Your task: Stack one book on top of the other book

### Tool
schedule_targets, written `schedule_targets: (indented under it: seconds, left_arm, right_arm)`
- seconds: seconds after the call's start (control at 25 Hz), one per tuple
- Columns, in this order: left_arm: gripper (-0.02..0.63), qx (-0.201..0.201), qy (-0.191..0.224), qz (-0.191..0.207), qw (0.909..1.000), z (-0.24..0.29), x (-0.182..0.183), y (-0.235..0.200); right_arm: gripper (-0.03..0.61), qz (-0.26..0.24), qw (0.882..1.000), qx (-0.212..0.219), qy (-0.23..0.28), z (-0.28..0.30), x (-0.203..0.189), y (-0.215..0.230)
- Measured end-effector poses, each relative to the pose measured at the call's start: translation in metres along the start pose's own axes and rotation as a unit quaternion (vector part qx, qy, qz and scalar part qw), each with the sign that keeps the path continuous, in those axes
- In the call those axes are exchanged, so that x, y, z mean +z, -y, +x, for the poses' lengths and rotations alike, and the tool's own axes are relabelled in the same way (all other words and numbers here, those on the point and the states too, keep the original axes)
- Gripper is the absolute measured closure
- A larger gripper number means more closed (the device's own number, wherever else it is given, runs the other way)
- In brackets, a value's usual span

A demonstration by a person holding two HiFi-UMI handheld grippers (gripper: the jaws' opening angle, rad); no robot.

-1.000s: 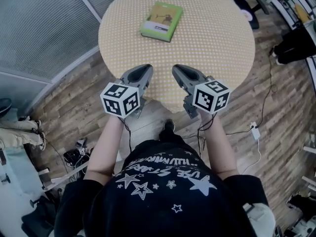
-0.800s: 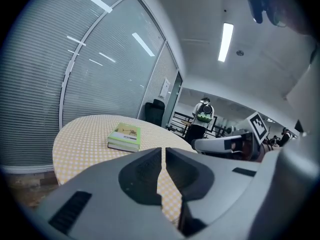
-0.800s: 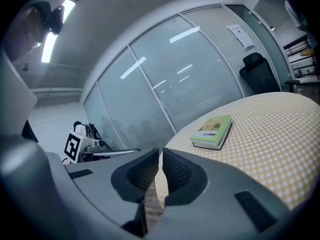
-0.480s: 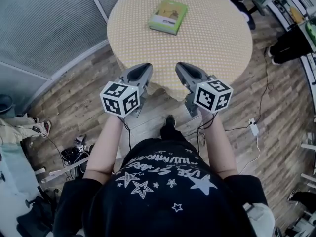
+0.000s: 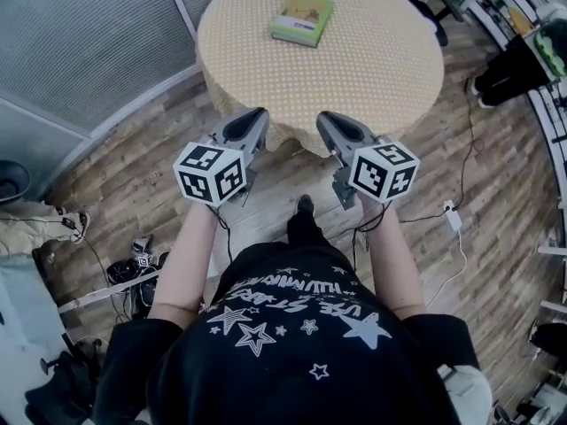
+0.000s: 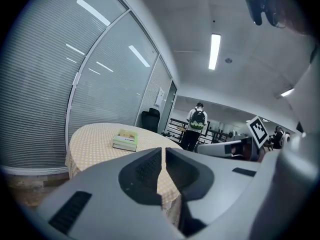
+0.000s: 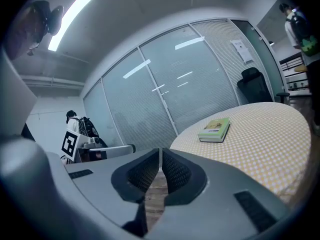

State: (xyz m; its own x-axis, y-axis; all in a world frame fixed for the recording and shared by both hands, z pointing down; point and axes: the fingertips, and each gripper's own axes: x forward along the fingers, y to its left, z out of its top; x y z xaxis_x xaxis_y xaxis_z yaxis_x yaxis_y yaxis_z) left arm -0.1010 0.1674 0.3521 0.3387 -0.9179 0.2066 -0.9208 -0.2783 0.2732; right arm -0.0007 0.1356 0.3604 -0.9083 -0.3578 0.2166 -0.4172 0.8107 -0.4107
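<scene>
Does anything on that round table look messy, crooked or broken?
Nothing stands out. The green book lies flat on the table, well inside its edge. The left claw and right claw are shut, empty and short of the table.

Cloth, paper, wood and matt plastic

The table (image 5: 416, 78) is covered in soft yellow cloth (image 5: 266, 69) with pale dots; the book (image 5: 303, 19) has a smooth green paper cover. The floor (image 5: 133, 175) is matt wood plank. Left tool (image 5: 257, 115) and right tool (image 5: 324, 119) are matt grey plastic with ribbed dark pads (image 7: 144, 172).
</scene>
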Motion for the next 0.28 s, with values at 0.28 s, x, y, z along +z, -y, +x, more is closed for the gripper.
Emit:
schedule_targets:
  seconds: [0.28]
  left_arm:
    - [0.584,-0.002,0.001,0.004,1.0,-0.047,-0.018,0.02]
  right_arm:
    - [0.538,-0.006,1.0,-0.003,-0.013,-0.021,-0.035,-0.037]
